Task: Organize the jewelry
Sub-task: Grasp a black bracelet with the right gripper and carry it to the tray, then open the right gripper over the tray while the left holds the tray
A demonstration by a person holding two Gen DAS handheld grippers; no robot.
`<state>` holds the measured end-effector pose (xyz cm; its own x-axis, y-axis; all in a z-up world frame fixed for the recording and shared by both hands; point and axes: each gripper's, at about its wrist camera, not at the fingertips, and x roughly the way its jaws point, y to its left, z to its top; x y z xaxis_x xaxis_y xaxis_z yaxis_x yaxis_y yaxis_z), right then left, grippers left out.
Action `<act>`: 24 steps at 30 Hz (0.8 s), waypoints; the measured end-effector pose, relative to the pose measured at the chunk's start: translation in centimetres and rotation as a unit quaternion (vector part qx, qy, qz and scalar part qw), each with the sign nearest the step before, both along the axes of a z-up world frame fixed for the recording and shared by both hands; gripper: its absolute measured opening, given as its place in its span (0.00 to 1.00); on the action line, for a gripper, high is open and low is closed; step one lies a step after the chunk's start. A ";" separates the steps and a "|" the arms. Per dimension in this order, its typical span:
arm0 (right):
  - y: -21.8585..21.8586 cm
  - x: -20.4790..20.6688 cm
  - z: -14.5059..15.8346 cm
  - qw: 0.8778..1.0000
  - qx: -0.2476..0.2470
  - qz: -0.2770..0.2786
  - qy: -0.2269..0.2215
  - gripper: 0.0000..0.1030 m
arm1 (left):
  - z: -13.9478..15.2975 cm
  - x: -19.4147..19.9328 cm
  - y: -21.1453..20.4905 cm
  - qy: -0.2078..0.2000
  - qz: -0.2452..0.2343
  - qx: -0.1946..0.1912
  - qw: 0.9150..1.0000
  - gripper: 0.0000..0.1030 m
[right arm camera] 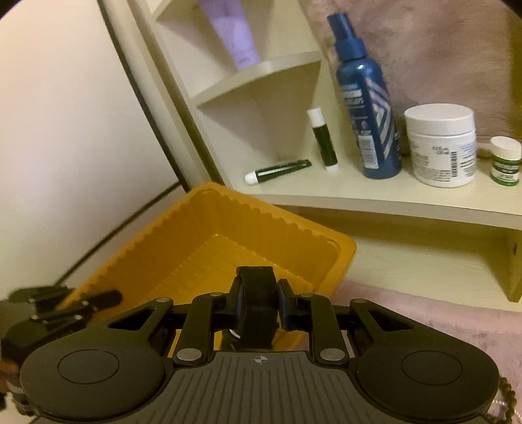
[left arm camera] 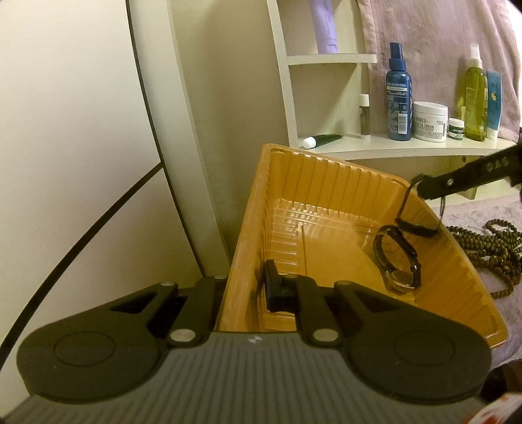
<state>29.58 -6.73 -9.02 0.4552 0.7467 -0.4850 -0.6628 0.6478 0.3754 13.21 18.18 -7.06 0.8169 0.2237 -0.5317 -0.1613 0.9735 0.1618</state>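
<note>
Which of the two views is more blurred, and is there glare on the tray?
Right wrist view: more blurred, blue bottle and tray rim smeared. Left wrist view: sharper, pale glare on the tray floor, watch clear, straight edges bowed by the fisheye.

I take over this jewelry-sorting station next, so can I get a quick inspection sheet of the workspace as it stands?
Surface: pinkish-mauve fuzzy cloth covers the top.
Job's things: ribbed orange plastic tray; dark-strapped wristwatch lies inside; black woven band; brown beaded necklace is heaped on the cloth beside the tray.
Clutter: nothing seen on the cloth.
Grippers: left gripper shut on the tray's near wall; right gripper shut on the band, above the tray.
Cables: nothing seen.
Surroundings: cream shelf unit holding blue spray bottle, white cream jar, small green jar, lip balm stick, yellow-green bottle, lilac tube.
</note>
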 end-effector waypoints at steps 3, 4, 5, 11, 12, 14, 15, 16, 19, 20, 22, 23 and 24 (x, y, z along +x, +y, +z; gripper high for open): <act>0.3 0.2 -0.7 1.000 -0.005 -0.003 0.002 0.21 | 0.0 0.0 0.0 0.001 0.000 0.001 1.000 0.12; 0.4 0.2 -0.8 1.000 -0.005 -0.005 0.002 0.21 | 0.0 0.0 0.0 0.001 0.000 0.001 1.000 0.12; 0.4 0.3 -0.9 1.000 -0.007 -0.009 0.003 0.21 | 0.0 0.1 -0.1 0.002 0.000 0.002 1.000 0.12; 0.7 1.0 -1.2 1.000 -0.009 -0.024 0.014 0.24 | -0.1 0.1 -0.1 0.003 0.001 0.004 1.000 0.13; 0.7 1.0 -1.1 1.000 -0.011 -0.024 0.012 0.30 | -0.1 0.1 -0.1 0.003 0.001 0.004 1.000 0.13; 0.8 1.0 -0.8 1.000 -0.010 -0.027 0.008 0.46 | -0.1 0.1 -0.1 0.003 0.002 0.005 1.000 0.13; 0.8 1.0 -0.6 1.000 -0.006 -0.028 0.003 0.51 | -0.2 0.1 -0.1 0.004 0.002 0.005 1.000 0.13; 0.8 1.0 -0.5 1.000 -0.003 -0.030 -0.001 0.52 | -0.2 0.1 -0.1 0.004 0.002 0.006 1.000 0.13; 0.9 1.2 0.1 1.000 0.001 -0.031 -0.003 0.52 | -0.2 0.1 -0.1 0.005 0.003 0.006 1.000 0.13; 0.9 1.2 0.3 1.000 0.001 -0.031 -0.003 0.52 | -0.2 0.1 -0.1 0.004 0.003 0.006 1.000 0.13; 0.7 1.0 0.7 1.000 -0.002 -0.028 -0.006 0.52 | -0.2 0.1 -0.1 0.004 0.003 0.006 1.000 0.13; 0.5 0.7 0.9 1.000 -0.003 -0.026 -0.008 0.53 | -0.2 0.1 -0.1 0.004 0.003 0.006 1.000 0.13; 0.2 0.5 1.0 1.000 -0.003 -0.026 -0.009 0.53 | -0.2 0.1 -0.1 0.004 0.003 0.005 1.000 0.13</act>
<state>30.06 -6.52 -8.03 0.5023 0.7186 -0.4810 -0.6348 0.6841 0.3592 13.32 18.05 -7.24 0.8112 0.2339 -0.5360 -0.1656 0.9709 0.1732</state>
